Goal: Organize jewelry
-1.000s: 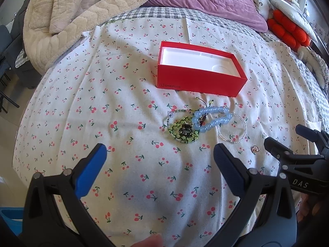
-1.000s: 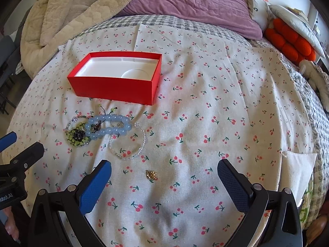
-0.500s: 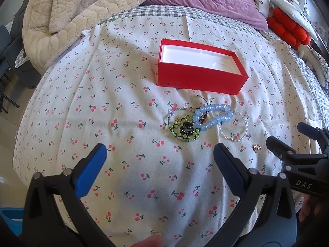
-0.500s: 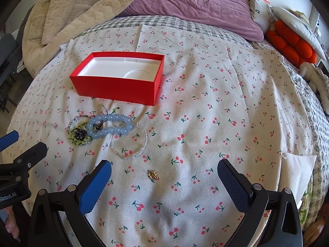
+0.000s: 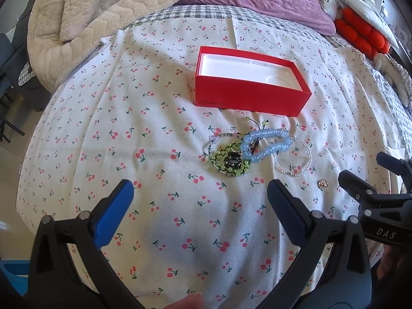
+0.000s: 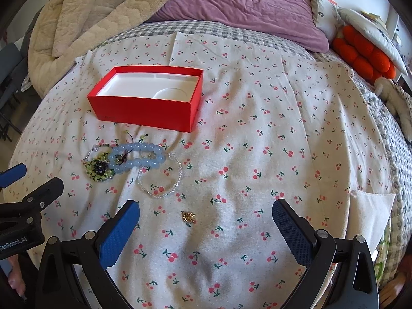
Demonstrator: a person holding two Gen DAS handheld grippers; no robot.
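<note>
Both rigs backed off a touch since a second ago; jewelry sits slightly farther ahead in each view, nothing on the sheet disturbed.

Left gripper (image 5: pixel 200 193): spread wide, empty, hovering over the cherry-print sheet (image 5: pixel 108 134). Green beaded piece (image 5: pixel 229 160) ahead and just right of centre, touching the blue bead bracelet (image 5: pixel 267 144); clear bead ring (image 5: pixel 293 157) further right. Red box (image 5: pixel 247 97) beyond the cluster, open, empty.

Right gripper (image 6: pixel 206 216): also spread wide, empty. Small gold charm (image 6: pixel 188 216) close ahead, between the fingertips, well apart from the cluster ahead-left.

Probably best to take the charm first: descend square, pinch low, avoid snagging cloth. Then lift bracelets singly to prevent tangling.
</note>
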